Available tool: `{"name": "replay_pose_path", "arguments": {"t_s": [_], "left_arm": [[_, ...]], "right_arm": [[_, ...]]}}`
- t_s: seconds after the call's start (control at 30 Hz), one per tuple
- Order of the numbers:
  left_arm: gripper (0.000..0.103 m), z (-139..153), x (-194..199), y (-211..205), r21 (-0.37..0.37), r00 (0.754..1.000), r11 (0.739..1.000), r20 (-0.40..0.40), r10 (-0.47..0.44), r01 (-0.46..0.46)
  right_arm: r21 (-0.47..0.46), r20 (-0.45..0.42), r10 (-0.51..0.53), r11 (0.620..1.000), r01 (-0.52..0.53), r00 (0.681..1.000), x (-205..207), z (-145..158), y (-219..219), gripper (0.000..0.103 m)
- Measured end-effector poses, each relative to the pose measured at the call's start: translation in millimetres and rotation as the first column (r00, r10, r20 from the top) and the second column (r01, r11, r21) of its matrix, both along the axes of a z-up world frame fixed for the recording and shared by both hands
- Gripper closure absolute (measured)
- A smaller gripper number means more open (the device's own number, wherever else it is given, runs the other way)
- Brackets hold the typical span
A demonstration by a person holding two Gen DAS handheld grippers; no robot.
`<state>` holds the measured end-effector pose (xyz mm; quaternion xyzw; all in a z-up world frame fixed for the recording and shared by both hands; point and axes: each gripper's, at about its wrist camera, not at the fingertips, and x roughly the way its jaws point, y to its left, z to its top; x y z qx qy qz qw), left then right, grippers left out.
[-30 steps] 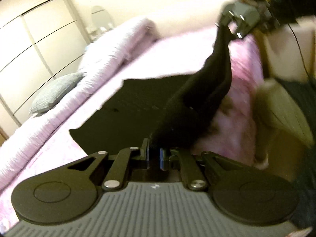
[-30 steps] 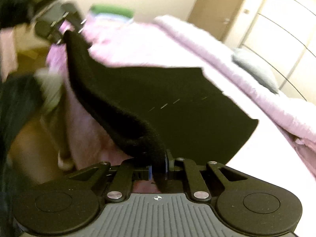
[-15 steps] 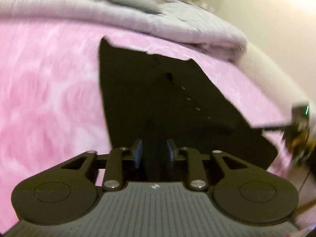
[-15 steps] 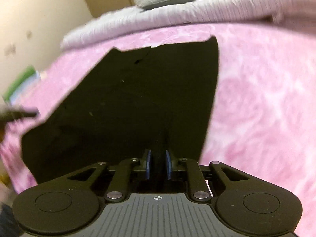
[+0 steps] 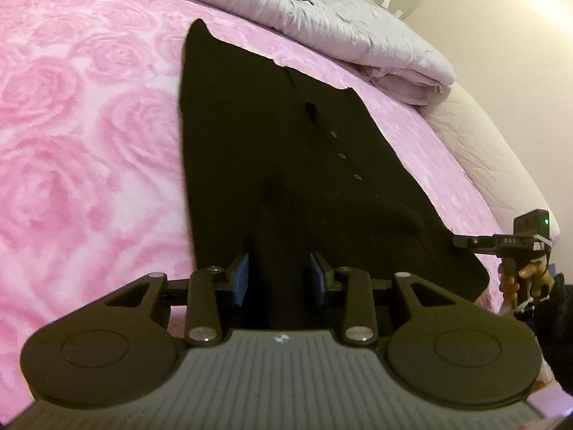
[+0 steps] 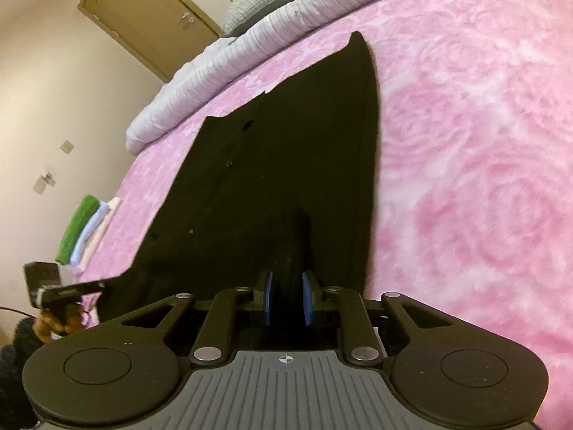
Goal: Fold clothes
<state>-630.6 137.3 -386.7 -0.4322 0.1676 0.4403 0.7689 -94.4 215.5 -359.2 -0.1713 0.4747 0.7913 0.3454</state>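
Note:
A black buttoned garment lies flat on the pink rose-patterned bed cover; it also shows in the right wrist view. My left gripper is open at the garment's near edge, with a fold of black cloth lying loose between its blue pads. My right gripper stands at the other near corner, its blue pads parted a little around a ridge of cloth. Each gripper appears at the edge of the other's view, the right one and the left one.
A rolled pale lilac duvet and a grey pillow lie along the far side of the bed. A stack of folded green, blue and white clothes sits at the bed's left edge. A door is beyond.
The garment was held up by its corners, then swung down and laid flat on the bed. Both pairs of jaws have opened wider around the cloth since half a second ago.

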Motion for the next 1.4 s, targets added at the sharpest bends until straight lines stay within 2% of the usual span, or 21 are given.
{"name": "replay_pose_path", "arguments": {"t_s": [0.03,0.07,0.17,0.23,0.27,0.33,0.47,0.6,0.67,0.77,0.9,0.93,1.1,1.23,1.3,1.33,1.4], "left_arm": [[0.073,-0.9,0.1,-0.8,0.002,1.000,1.000,0.005,0.000,0.000],[0.073,-1.9,-0.5,-1.4,0.000,1.000,1.000,0.011,0.003,-0.003],[0.075,-4.6,-2.2,-3.1,-0.005,0.999,1.000,0.030,0.011,-0.011],[0.077,-3.2,1.0,-4.2,0.020,1.000,1.000,0.007,0.007,-0.007],[0.095,-2.5,2.6,-4.8,0.033,1.000,0.999,-0.004,0.005,-0.005],[0.095,4.6,4.1,-5.1,0.077,1.000,0.997,-0.024,0.007,-0.005],[0.095,29.0,4.2,-4.2,0.197,0.998,0.980,-0.059,0.021,-0.009],[0.095,53.3,4.4,-3.2,0.315,0.995,0.949,-0.091,0.040,-0.009],[0.095,64.7,4.4,-2.4,0.369,0.993,0.929,-0.106,0.050,-0.008],[0.095,43.9,5.3,14.5,0.311,0.990,0.950,-0.135,0.049,-0.004],[0.095,0.9,13.6,33.1,0.212,0.971,0.977,-0.237,0.016,0.035],[0.095,-1.1,13.9,34.1,0.213,0.970,0.976,-0.242,0.015,0.038],[0.095,22.7,7.4,31.9,0.312,0.979,0.949,-0.200,0.029,0.035],[0.095,6.7,17.2,42.6,0.258,0.967,0.965,-0.253,0.021,0.046],[0.094,-1.5,22.0,47.6,0.230,0.961,0.972,-0.278,0.017,0.050],[0.094,-7.6,22.1,46.0,0.210,0.960,0.977,-0.279,0.016,0.044],[0.090,-7.2,16.2,37.8,0.217,0.967,0.976,-0.247,0.058,-0.003]], "right_arm": [[-0.006,-0.002,0.009,1.000,-0.009,1.000,-0.3,-1.1,-0.5,0.061],[-0.007,-0.003,0.022,1.000,-0.022,1.000,-0.9,-1.8,-1.2,0.052],[0.005,0.005,0.035,0.999,-0.035,0.999,-1.0,-1.1,-3.5,0.052],[-0.004,0.009,0.031,1.000,-0.031,0.999,-2.1,-1.0,-4.2,0.053],[-0.011,0.010,0.026,1.000,-0.026,1.000,-2.8,-0.8,-4.9,0.060],[-0.001,0.061,0.018,1.000,-0.018,0.998,-8.6,2.5,-7.4,0.092],[0.141,0.165,0.001,0.990,-0.025,0.986,-24.9,28.2,-17.2,0.095],[0.305,0.148,-0.043,0.952,-0.004,0.988,-28.5,68.3,-12.4,0.095],[0.355,0.145,-0.058,0.935,0.003,0.988,-29.8,81.6,-4.4,0.095],[0.357,0.149,-0.083,0.934,0.024,0.985,-31.3,79.0,17.0,0.095],[0.278,0.224,-0.086,0.960,0.021,0.971,-43.0,38.8,42.9,0.095],[0.279,0.225,-0.091,0.960,0.026,0.970,-42.9,37.1,43.9,0.095],[0.284,0.232,-0.117,0.957,0.048,0.966,-42.2,28.2,49.1,0.095],[0.290,0.241,-0.143,0.955,0.069,0.960,-43.5,22.2,53.7,0.095],[0.265,0.268,-0.146,0.962,0.073,0.952,-49.0,15.0,58.1,0.095],[0.241,0.288,-0.140,0.968,0.070,0.947,-51.7,9.0,59.1,0.094],[0.190,0.305,-0.138,0.978,0.082,0.942,-51.8,-0.1,58.3,0.094]]}}
